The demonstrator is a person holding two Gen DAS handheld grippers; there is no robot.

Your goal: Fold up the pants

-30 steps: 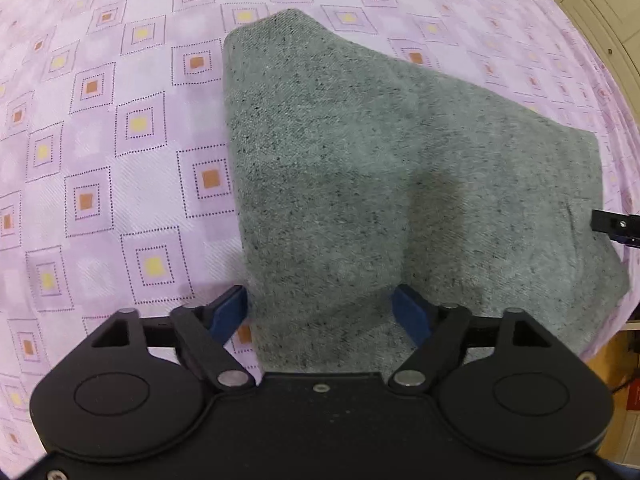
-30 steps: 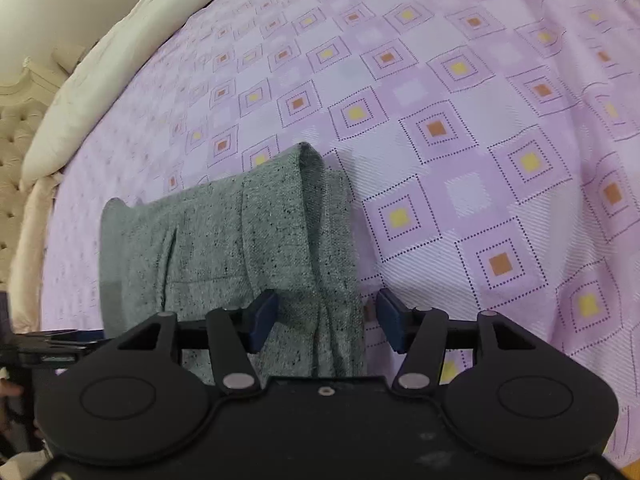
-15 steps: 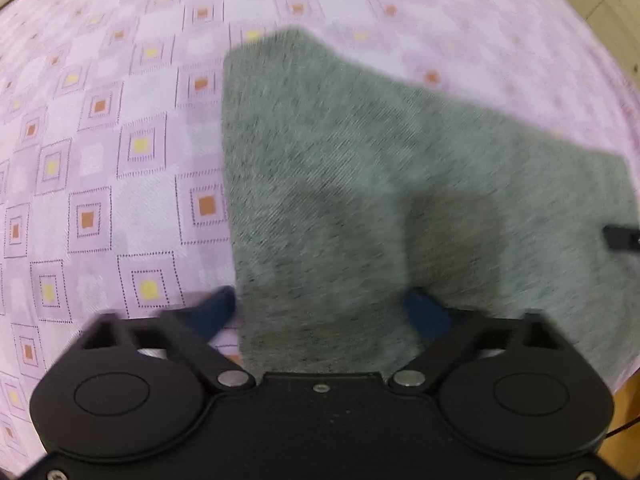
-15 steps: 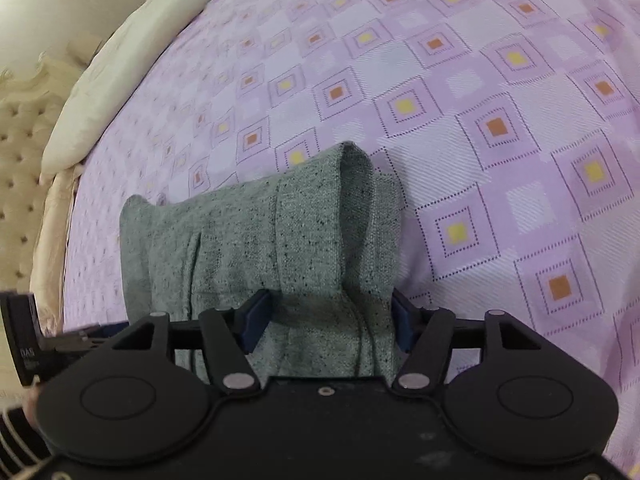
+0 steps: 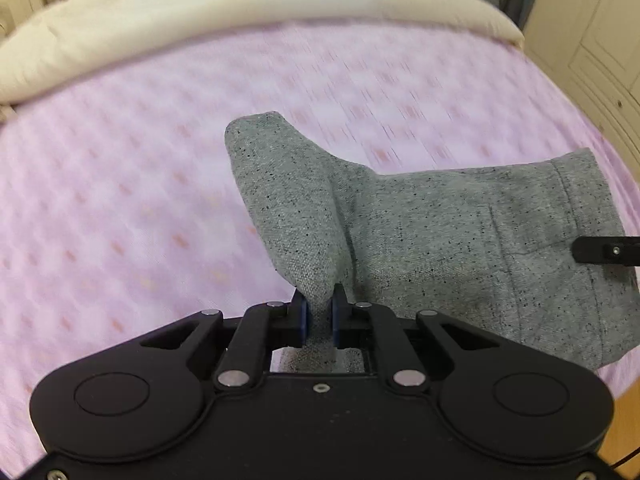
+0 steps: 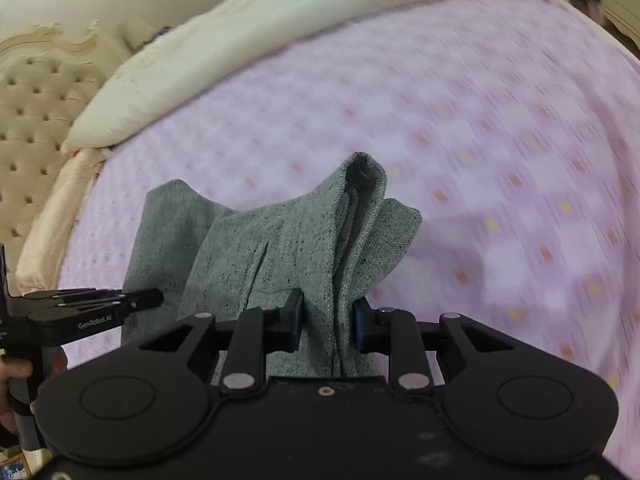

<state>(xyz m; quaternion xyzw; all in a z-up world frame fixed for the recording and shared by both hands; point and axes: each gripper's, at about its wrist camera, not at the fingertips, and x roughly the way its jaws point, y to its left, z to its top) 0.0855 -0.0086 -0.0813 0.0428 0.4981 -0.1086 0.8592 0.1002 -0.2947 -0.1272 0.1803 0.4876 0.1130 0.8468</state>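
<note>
Left wrist view: the left gripper (image 5: 319,318) is clamping a bunched near corner of the grey pants (image 5: 460,248), its blue pads (image 5: 301,320) pressed together on the cloth. The pants, already folded into a compact bundle, are hanging from both grips above the purple patterned bedspread (image 5: 120,208), whose print is smeared by motion blur. At the right edge, a black fingertip of the right gripper (image 5: 604,251) is overlapping the fabric near a seam.

Right wrist view: the right gripper (image 6: 327,322) is pinching the layered hem end of the pants (image 6: 280,248), its pads (image 6: 362,328) closed on a thick stack of folds. The left gripper (image 6: 148,298) is showing at the left, held by the person's hand (image 6: 16,372); white lettering on its side is reading "GenRobot.AI". A cream pillow (image 6: 240,44) and a tufted headboard (image 6: 36,104) are lying beyond.

Step in hand, as judged: both ends are being lifted for a further fold. The next move is likely calling for carrying the held edge across evenly and laying it flat, both grips level so the layers are not slipping apart.
</note>
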